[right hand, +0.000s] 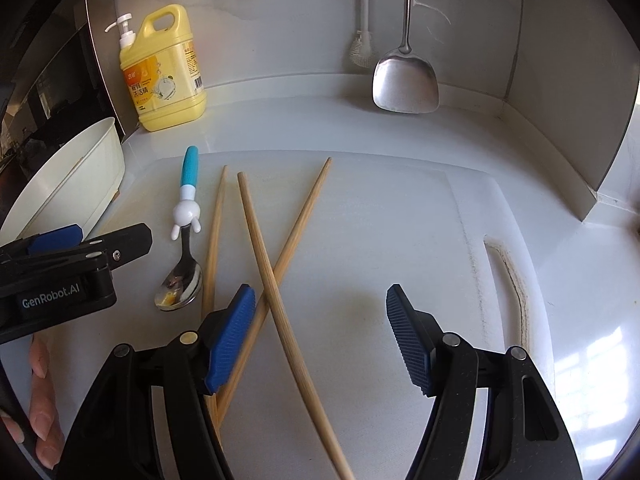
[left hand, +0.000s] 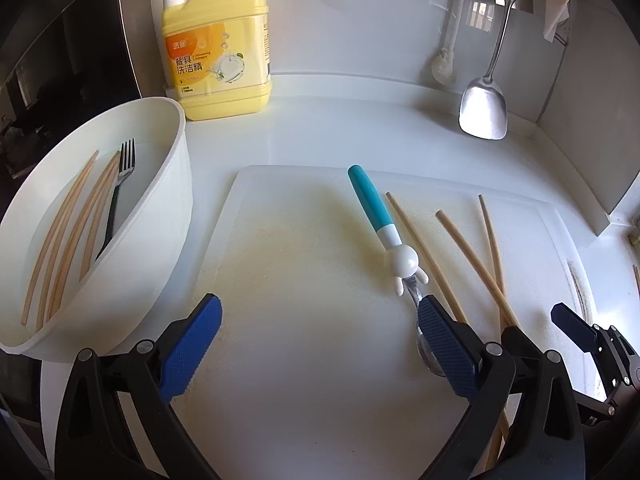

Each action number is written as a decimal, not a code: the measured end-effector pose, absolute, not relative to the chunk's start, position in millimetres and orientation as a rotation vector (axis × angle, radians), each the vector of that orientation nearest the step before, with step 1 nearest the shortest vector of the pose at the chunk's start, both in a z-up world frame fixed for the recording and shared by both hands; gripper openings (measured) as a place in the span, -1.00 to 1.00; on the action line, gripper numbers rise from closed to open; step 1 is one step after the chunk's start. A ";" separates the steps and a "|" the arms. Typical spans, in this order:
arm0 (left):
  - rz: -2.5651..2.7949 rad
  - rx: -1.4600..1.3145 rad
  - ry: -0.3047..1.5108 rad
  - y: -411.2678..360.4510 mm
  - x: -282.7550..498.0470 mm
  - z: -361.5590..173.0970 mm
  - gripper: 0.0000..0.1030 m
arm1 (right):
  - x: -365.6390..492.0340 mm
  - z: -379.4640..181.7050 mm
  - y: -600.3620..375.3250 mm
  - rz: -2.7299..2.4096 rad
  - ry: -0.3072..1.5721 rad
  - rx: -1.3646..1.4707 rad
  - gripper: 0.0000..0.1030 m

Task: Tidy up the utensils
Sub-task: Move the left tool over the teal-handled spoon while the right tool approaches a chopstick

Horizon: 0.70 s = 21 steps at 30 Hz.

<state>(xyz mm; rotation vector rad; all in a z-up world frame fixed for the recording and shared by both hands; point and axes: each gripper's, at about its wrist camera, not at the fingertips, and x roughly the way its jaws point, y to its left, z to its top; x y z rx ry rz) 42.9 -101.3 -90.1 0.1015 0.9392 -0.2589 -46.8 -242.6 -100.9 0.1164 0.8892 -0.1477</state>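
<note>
Both the left gripper (left hand: 320,320) and right gripper (right hand: 320,320) stand open over the board (left hand: 300,280). The chopsticks (right hand: 256,224) beside the spoon (right hand: 180,284) look light, stiff and prone to roll; pinch mid-shaft.

Brightness: both views bright and evenly lit, daylight in tone.
Light source: a window glare patch lies on the tabletop (right hand: 592,356) at the right of the cutting board (right hand: 400,240).
Glare: window reflections on the steel spatula (left hand: 484,108) and the spoon (right hand: 180,284) bowl.
Shadows: soft, faint, lying on the cutting board beneath the right-hand fingers (right hand: 408,336).
Distortion: strong fisheye; cutting board edges and chopsticks (right hand: 276,280) bow, corners black.
Focus: sharp, no motion blur.
</note>
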 end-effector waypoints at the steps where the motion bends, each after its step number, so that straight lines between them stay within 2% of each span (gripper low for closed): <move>1: -0.258 0.103 0.938 -102.4 43.5 -90.9 0.88 | -47.3 -101.2 -243.8 -0.141 0.887 0.120 0.26; 10: -0.245 0.098 0.954 -112.1 51.6 -97.8 0.88 | -52.9 -101.7 -265.5 -0.135 0.872 0.203 0.25; 21: -0.225 0.137 0.972 -132.1 56.2 -106.4 0.88 | -52.4 -104.7 -272.8 -0.166 0.883 0.175 0.25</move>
